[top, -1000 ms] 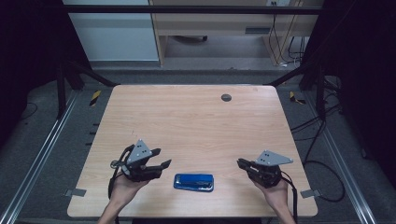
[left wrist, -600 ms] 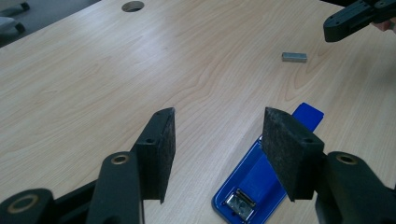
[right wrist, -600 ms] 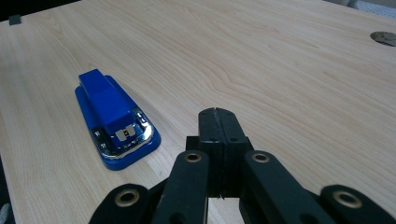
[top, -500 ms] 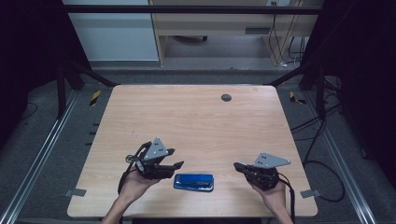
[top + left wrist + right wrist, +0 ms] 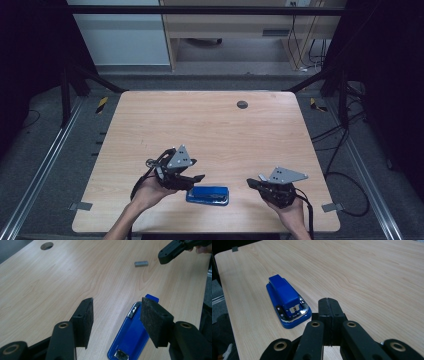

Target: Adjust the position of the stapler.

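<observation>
A blue stapler [image 5: 207,195] lies flat near the table's front edge, between my two grippers. My left gripper [image 5: 196,179] hovers just left of it and slightly above, jaws open. In the left gripper view the stapler [image 5: 130,337] lies below and between the open jaws [image 5: 117,307], nearer the right pad. My right gripper [image 5: 251,183] is held to the stapler's right, jaws shut on nothing. In the right gripper view the shut jaws [image 5: 328,302] point past the stapler's [image 5: 287,302] metal-tipped end. A small grey strip of staples [image 5: 141,263] lies on the wood near the right gripper's tip [image 5: 163,257].
The light wooden table [image 5: 210,130] has a round cable hole [image 5: 242,104] near its far edge. Dark metal frame rails run along both sides. Cables lie on the floor at the right. A white cabinet and a desk stand beyond the table.
My left gripper has moved right and forward, closing in on the stapler's left end. The right gripper has shifted slightly left. The stapler has not moved.
</observation>
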